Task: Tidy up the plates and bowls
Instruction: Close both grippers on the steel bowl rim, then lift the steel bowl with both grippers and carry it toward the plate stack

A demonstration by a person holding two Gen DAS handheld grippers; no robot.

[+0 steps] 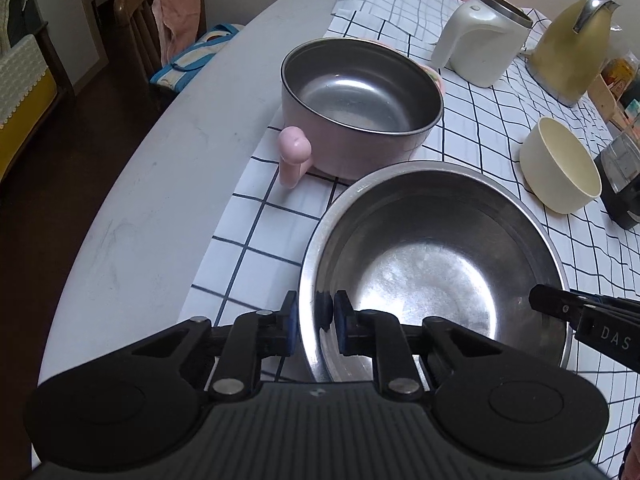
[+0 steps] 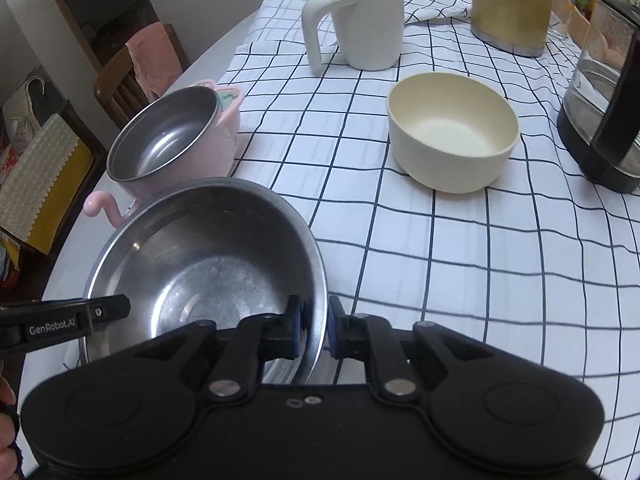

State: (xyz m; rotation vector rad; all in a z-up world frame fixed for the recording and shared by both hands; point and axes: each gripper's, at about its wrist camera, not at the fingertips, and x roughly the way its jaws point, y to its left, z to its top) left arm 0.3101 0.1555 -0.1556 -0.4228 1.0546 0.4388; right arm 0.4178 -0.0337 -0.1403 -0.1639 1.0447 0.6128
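Observation:
A wide steel bowl [image 1: 432, 272] [image 2: 208, 264] sits on the checked tablecloth close in front of me. My left gripper [image 1: 315, 314] is shut on its left rim, one pad inside the wall and one outside. My right gripper [image 2: 316, 320] is shut on the opposite rim in the same way. Each wrist view shows the other gripper's finger at the far rim. Behind the steel bowl stands a pink pot [image 1: 360, 96] [image 2: 168, 136] with a steel inside and a pink handle. A cream bowl [image 1: 560, 168] [image 2: 452, 132] rests upright to the right.
A white mug [image 2: 360, 20], a gold jug [image 2: 512, 4] and a glass kettle [image 2: 600, 120] stand along the back and right. The bare grey table [image 1: 160, 184] curves away on the left, with a wooden chair [image 1: 136, 20] beyond its edge.

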